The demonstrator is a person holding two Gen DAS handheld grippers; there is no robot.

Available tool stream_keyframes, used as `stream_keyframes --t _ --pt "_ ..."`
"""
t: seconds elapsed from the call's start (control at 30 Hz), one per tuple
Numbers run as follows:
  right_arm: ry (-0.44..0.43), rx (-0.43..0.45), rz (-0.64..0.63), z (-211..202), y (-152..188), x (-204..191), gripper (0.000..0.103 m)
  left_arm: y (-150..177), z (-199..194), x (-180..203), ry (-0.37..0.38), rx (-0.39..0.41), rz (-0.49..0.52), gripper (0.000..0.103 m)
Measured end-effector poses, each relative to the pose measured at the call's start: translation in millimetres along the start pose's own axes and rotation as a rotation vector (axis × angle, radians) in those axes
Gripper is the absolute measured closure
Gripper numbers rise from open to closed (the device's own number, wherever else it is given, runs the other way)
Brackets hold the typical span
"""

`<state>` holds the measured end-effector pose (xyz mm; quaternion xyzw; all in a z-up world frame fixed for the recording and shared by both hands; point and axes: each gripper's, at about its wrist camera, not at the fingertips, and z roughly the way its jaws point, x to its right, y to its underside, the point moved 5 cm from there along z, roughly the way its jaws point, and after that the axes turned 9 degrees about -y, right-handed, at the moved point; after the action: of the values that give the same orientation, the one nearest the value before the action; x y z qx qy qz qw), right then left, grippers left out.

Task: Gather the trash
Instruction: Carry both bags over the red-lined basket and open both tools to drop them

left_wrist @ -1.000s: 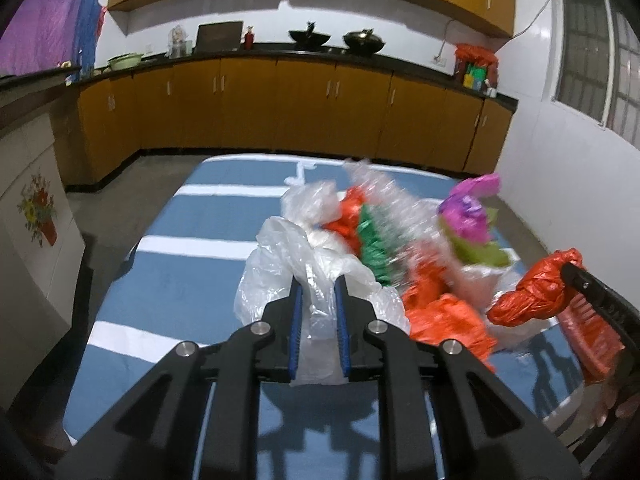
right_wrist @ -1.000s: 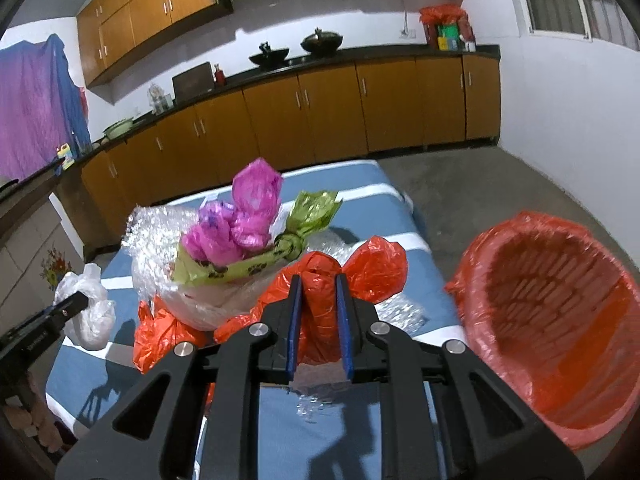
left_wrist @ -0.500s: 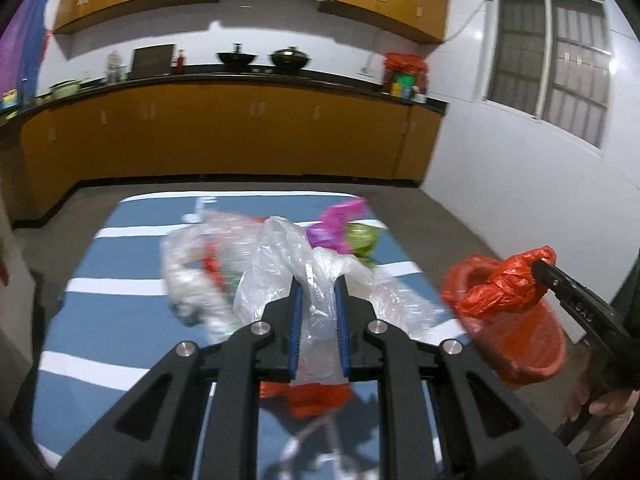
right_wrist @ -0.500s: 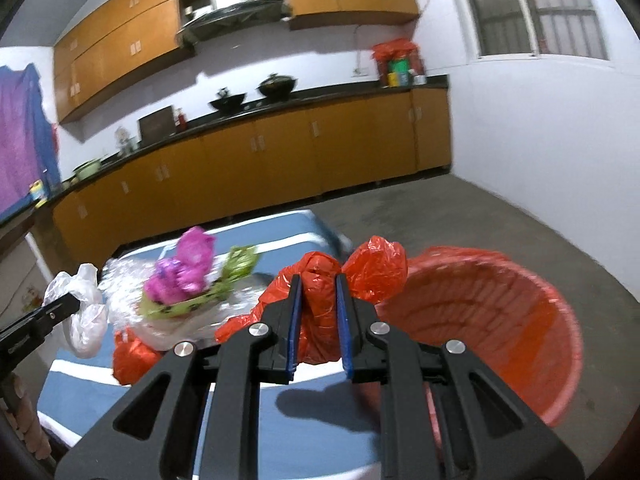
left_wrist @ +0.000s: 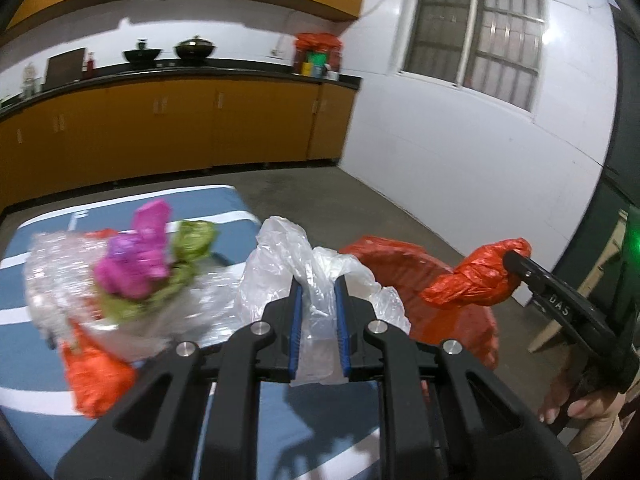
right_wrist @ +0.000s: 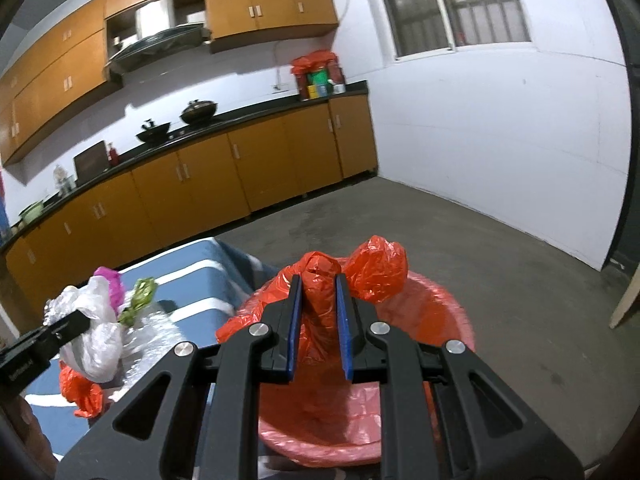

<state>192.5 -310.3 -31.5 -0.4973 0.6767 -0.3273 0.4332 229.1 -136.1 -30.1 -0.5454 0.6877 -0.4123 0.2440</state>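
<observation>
My left gripper (left_wrist: 319, 286) is shut on a crumpled clear plastic bag (left_wrist: 280, 264) and holds it above the right edge of the blue striped table (left_wrist: 224, 200). My right gripper (right_wrist: 319, 282) is shut on a crumpled orange plastic bag (right_wrist: 368, 266) and holds it over the orange-lined trash bin (right_wrist: 432, 308). The bin (left_wrist: 400, 260) stands on the floor to the right of the table. A pile of trash stays on the table: bubble wrap (left_wrist: 60, 276), pink wrapper (left_wrist: 140, 256), green wrapper (left_wrist: 196, 236) and an orange bag (left_wrist: 92, 376).
Wooden cabinets with a black counter (right_wrist: 240, 116) run along the far wall, with woks and containers on top. A white wall with a window (left_wrist: 476, 28) is on the right. Grey concrete floor (right_wrist: 500, 248) lies beyond the bin. A wooden leg (right_wrist: 624, 300) stands far right.
Both grippers swung right with their bags. The right gripper now holds the orange bag over the bin. The left gripper carried the clear bag to the table's right edge.
</observation>
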Motion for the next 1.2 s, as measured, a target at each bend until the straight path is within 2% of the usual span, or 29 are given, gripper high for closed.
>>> stream_keyframes --t 0.2,0.37,0.77,0.93,1.0,1.07,1.2 --pt "0.030 0.005 0.036 4 0 22 0.086 0 26 40 0.058 -0.031 0.044 0.087" --pt "0.045 0.009 0.066 7 -1 35 0.086 3 47 59 0.085 -0.060 0.068 0.087" --pt "0.046 0.024 0.095 16 -8 45 0.084 10 82 77 0.116 -0.109 0.089 0.085" --pt "0.019 0.017 0.113 18 -9 50 0.078 15 90 76 0.120 -0.134 0.088 0.072" --pt "0.015 0.014 0.117 19 -8 51 0.068 17 91 74 0.119 -0.141 0.088 0.068" --pt "0.016 0.015 0.118 18 -7 52 0.064 18 92 71 0.117 -0.144 0.087 0.066" --pt "0.027 0.007 0.113 16 -6 51 0.064 21 91 69 0.121 -0.148 0.086 0.062"
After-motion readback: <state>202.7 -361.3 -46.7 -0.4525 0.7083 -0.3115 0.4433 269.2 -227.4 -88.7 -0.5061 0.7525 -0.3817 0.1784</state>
